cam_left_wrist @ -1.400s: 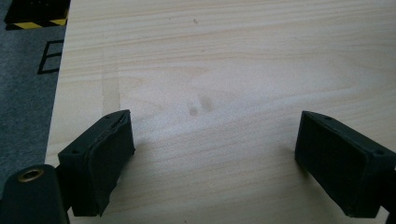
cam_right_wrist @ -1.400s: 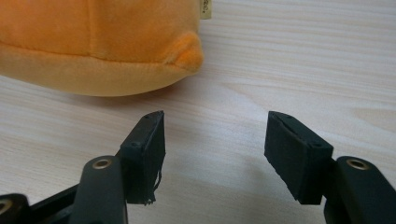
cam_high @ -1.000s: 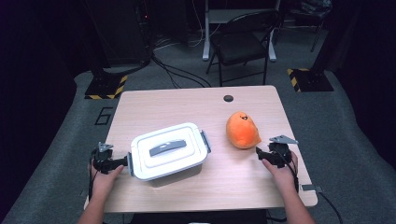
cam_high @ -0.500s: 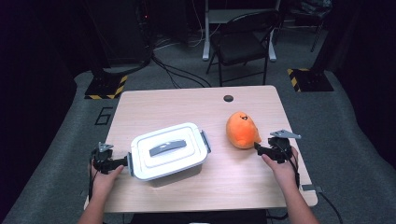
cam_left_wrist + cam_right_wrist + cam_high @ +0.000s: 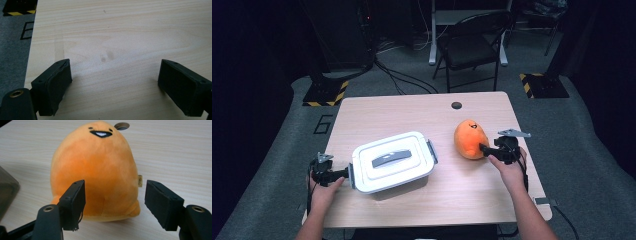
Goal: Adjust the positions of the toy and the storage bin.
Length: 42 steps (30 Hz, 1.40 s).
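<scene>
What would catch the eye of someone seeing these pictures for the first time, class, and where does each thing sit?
First the orange plush toy with a smiling face, standing on the right of the wooden table, with the right gripper open just in front of it. Next the white lidded container at the left, with the left gripper by its near-left end.

A pale wooden table (image 5: 412, 107) carries a white lidded container (image 5: 392, 161) and an orange plush toy (image 5: 470, 139).

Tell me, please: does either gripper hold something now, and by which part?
Nothing is held. The right gripper has open jaws just before the orange plush toy; the left gripper is open over bare table.
</scene>
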Motion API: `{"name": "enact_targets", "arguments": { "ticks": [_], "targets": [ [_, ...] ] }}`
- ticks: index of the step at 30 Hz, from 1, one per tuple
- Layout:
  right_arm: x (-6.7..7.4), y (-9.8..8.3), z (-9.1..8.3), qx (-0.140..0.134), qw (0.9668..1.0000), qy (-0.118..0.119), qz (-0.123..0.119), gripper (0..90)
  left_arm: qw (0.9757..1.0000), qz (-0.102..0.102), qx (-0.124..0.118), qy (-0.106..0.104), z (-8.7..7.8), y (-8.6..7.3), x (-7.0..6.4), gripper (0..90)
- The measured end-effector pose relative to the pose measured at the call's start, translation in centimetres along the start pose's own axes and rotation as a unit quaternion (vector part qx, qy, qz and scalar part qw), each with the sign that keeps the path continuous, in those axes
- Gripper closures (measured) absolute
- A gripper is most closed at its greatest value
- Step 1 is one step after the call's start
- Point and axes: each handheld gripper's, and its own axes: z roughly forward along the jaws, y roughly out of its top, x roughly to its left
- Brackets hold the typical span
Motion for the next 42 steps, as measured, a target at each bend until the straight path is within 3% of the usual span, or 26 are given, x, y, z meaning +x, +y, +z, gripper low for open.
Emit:
{"name": "enact_targets", "arguments": {
  "ticks": [8, 16, 23, 29, 38, 42],
  "targets": [
    [0.1, 1.0, 0.9, 0.007, 1.0, 0.002, -0.001, 31.6, 1.0, 0.0, 0.0, 0.0, 0.0, 0.0, 0.0, 11.4],
    [0.5, 0.8, 2.3, 0.029, 0.9995, 0.015, -0.003, 24.6, 1.0, 0.0, 0.0, 0.001, 0.0, 0.0, 0.0, 11.4],
    [1.2, 0.3, 3.2, 0.023, 0.9993, 0.03, 0.004, 24.0, 1.0, 0.0, 0.0, 0.0, 0.0, 0.0, 0.0, 11.4],
    [1.6, 0.0, 3.4, 0.0, 0.9996, 0.023, 0.015, 37.5, 1.0, 0.0, 0.0, 0.0, 0.0, 0.0, 0.0, 11.4],
    [2.9, 0.1, 2.9, -0.008, 0.9999, 0.002, 0.014, 59.8, 1.0, -0.001, 0.0, 0.0, 0.0, 0.0, 0.0, 11.4],
    [3.2, 0.5, 2.8, -0.01, 0.9998, 0.011, 0.013, 66.1, 1.0, -0.001, 0.0, -0.001, 0.0, 0.0, 0.0, 11.5]
  ]
}}
